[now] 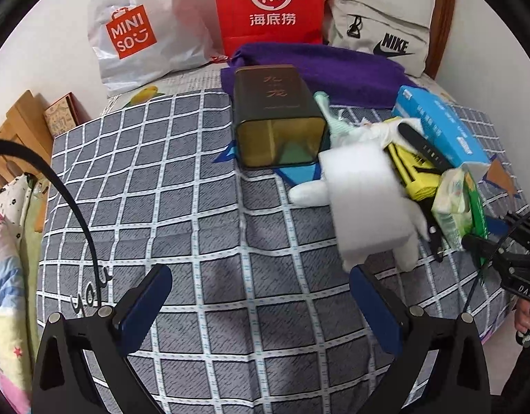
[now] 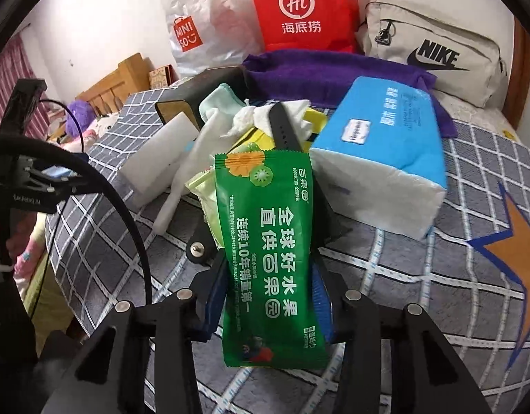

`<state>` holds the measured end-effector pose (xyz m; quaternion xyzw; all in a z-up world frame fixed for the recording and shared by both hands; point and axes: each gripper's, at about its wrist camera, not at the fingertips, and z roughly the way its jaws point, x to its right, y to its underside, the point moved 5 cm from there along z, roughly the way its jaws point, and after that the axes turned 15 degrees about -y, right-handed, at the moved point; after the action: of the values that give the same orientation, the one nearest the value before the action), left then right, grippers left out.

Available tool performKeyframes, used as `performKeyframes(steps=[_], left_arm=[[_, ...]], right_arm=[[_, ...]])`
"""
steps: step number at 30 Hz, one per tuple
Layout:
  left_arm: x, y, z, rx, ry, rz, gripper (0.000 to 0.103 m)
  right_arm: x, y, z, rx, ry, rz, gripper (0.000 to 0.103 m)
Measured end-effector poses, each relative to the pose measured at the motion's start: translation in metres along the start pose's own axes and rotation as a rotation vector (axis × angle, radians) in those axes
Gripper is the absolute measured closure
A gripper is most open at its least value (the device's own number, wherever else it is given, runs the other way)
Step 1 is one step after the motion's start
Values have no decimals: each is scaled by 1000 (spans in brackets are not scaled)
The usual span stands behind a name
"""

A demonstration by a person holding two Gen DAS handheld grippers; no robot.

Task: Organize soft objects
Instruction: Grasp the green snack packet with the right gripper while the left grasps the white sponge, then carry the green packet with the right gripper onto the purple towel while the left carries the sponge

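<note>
Right gripper clamped on a green wet-wipe packet; left gripper spread wide over bare bedspread.

The right gripper (image 2: 270,296) pinches the green packet (image 2: 268,258) at frame centre, in front of a heap: blue tissue pack (image 2: 378,158) to the right, white foam block (image 2: 154,165) to the left, purple towel (image 2: 333,76) behind. The left gripper (image 1: 261,296) holds nothing; ahead of it stand the dark tin (image 1: 278,120) and the heap at right. Checked bedspread (image 1: 196,214) lies open at lower left.
</note>
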<state>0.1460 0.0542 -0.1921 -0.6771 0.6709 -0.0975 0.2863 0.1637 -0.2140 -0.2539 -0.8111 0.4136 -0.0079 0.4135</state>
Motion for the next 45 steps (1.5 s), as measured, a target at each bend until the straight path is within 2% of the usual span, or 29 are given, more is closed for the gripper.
performKeyframes(steps=[3, 6, 15, 20, 21, 22, 23, 26, 27, 37, 45], left_arm=[[4, -4, -1, 10, 31, -7, 0], [12, -8, 2, 3, 74, -7, 0], [43, -28, 2, 5, 247, -32, 0], [63, -31, 29, -83, 281, -48, 0], [65, -30, 34, -102, 291, -59, 2], [66, -28, 37, -109, 304, -75, 10], [66, -27, 38, -104, 313, -88, 23], [64, -27, 37, -82, 317, -95, 50], [65, -28, 37, -81, 320, -86, 55], [39, -36, 11, -32, 302, -74, 55], [14, -55, -5, -7, 260, -76, 55]], right_arm=[[0, 3, -9, -6, 17, 10, 59], [2, 6, -22, 17, -4, 46, 59], [11, 15, -36, 58, -18, 109, 59], [16, 15, -34, 61, -6, 120, 59], [16, 15, -34, 64, -14, 125, 59], [16, 15, -35, 67, -18, 128, 59], [16, 15, -35, 67, -13, 125, 59], [16, 16, -34, 60, 0, 120, 59], [16, 17, -34, 60, 1, 126, 59], [15, 12, -48, 68, 29, 148, 59], [14, -16, -71, 104, 49, 186, 59]])
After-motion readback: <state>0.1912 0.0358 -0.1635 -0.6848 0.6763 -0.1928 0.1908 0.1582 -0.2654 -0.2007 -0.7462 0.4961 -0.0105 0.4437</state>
